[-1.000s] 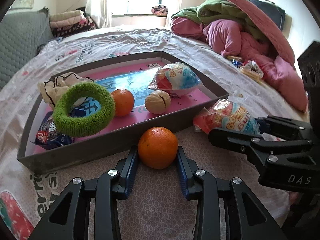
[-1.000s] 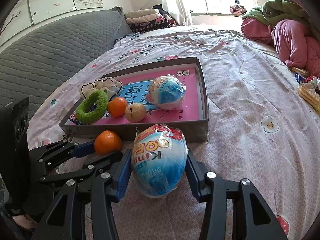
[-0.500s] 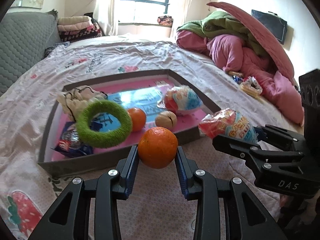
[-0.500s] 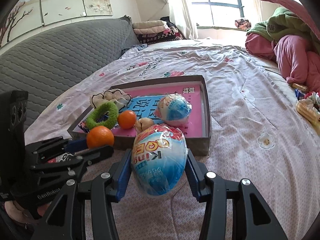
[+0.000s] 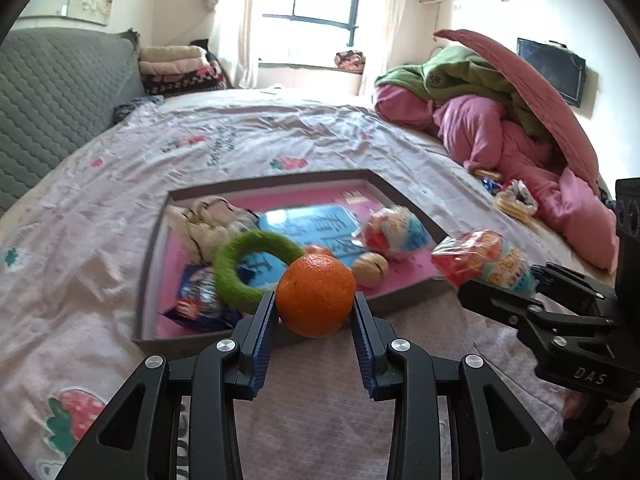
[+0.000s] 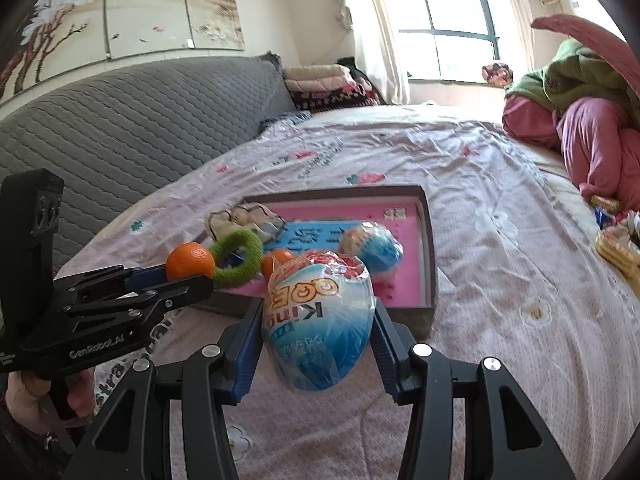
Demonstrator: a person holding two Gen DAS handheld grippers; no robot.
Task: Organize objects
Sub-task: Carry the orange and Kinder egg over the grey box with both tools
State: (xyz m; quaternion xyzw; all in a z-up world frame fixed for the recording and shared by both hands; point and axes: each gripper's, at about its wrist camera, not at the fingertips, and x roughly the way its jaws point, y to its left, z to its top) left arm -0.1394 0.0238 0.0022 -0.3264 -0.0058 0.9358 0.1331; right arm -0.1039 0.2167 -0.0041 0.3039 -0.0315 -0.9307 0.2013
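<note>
My left gripper (image 5: 315,320) is shut on an orange (image 5: 315,294) and holds it in the air over the near wall of the grey tray (image 5: 149,248). My right gripper (image 6: 318,326) is shut on a wrapped toy egg (image 6: 318,324), also lifted, just in front of the tray's (image 6: 428,240) near edge. In the tray lie a green ring (image 5: 248,268), a second orange (image 6: 276,259), a walnut-like ball (image 5: 370,269), another wrapped egg (image 5: 394,233), a white cloth pouch (image 5: 208,220) and a snack packet (image 5: 196,300).
The tray sits on a pink flowered bedsheet (image 5: 80,248). A heap of pink and green bedding (image 5: 520,132) lies at the far right, with snack wrappers (image 5: 514,200) beside it. A grey quilted headboard (image 6: 120,128) runs along the left.
Both grippers have risen off the bed with their loads, the orange and the egg now held higher and nearer the tray.
</note>
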